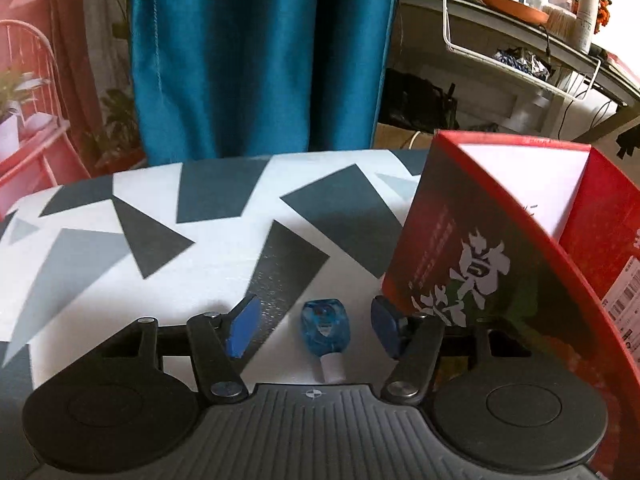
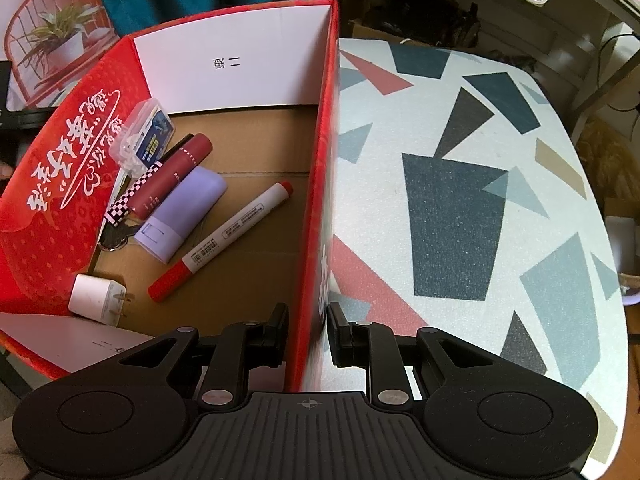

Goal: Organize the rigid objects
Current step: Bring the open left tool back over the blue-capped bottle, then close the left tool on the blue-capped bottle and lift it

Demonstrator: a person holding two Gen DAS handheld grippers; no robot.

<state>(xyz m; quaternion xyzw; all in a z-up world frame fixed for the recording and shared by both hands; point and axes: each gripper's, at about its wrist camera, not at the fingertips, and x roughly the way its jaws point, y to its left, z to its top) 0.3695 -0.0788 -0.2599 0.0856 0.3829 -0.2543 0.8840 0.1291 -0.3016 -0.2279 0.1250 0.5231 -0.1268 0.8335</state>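
Note:
A small blue translucent correction-tape dispenser (image 1: 325,326) lies on the patterned table between the wide-open blue pads of my left gripper (image 1: 316,326); neither pad touches it. The red cardboard box (image 1: 500,248) stands just right of it. In the right wrist view my right gripper (image 2: 308,334) straddles the box's right wall (image 2: 326,184), its jaws close to the wall on each side. Inside the box lie a red-capped white marker (image 2: 224,236), a lilac case (image 2: 182,212), a maroon tube (image 2: 172,176), a clear plastic case (image 2: 146,132), a checkered key strap (image 2: 130,198) and a white charger plug (image 2: 96,294).
The table (image 2: 460,200) with a grey, white and red geometric cover runs to the right of the box and ends at a rounded edge. A teal curtain (image 1: 260,56) hangs behind the table. A cluttered desk (image 1: 520,20) stands at the back right, a pink chair (image 1: 28,92) at the left.

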